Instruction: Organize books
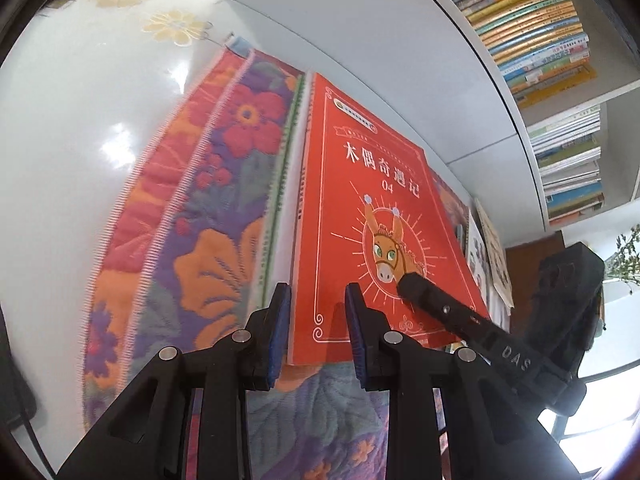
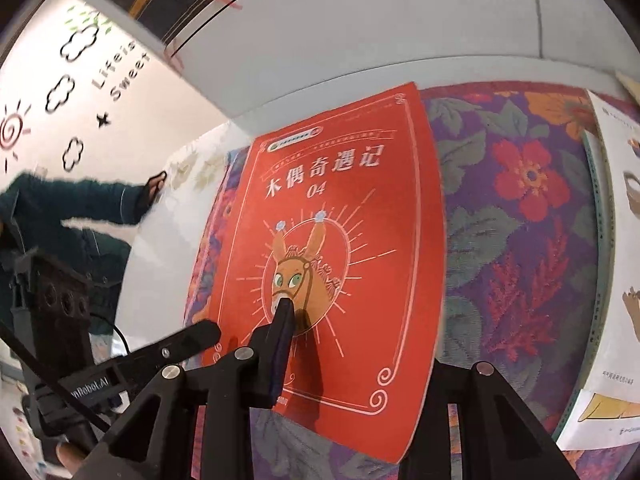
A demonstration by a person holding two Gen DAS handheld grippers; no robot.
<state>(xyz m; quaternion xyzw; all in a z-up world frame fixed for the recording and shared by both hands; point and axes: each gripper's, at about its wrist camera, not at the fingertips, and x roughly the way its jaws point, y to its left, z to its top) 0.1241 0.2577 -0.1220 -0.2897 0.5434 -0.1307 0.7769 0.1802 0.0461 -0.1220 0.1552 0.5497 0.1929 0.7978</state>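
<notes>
A red book [image 1: 372, 220] with a donkey on its cover lies on a flowered cloth [image 1: 192, 216]; it also shows in the right wrist view [image 2: 340, 248]. My left gripper [image 1: 318, 300] is open, its fingers straddling the book's near left corner. My right gripper [image 2: 356, 360] straddles the book's near edge: one finger [image 2: 282, 320] lies over the cover on the donkey, the other is hidden under the book. That upper finger [image 1: 420, 286] shows in the left wrist view too. More books [image 1: 486, 248] lie to the right of the red one.
A white bookshelf [image 1: 540, 52] full of books stands beyond the table at the right. A white book with drawings [image 2: 616, 264] lies on the cloth at the right. A glossy white table [image 1: 80, 128] spreads left. A person's arm [image 2: 76, 200] rests on it.
</notes>
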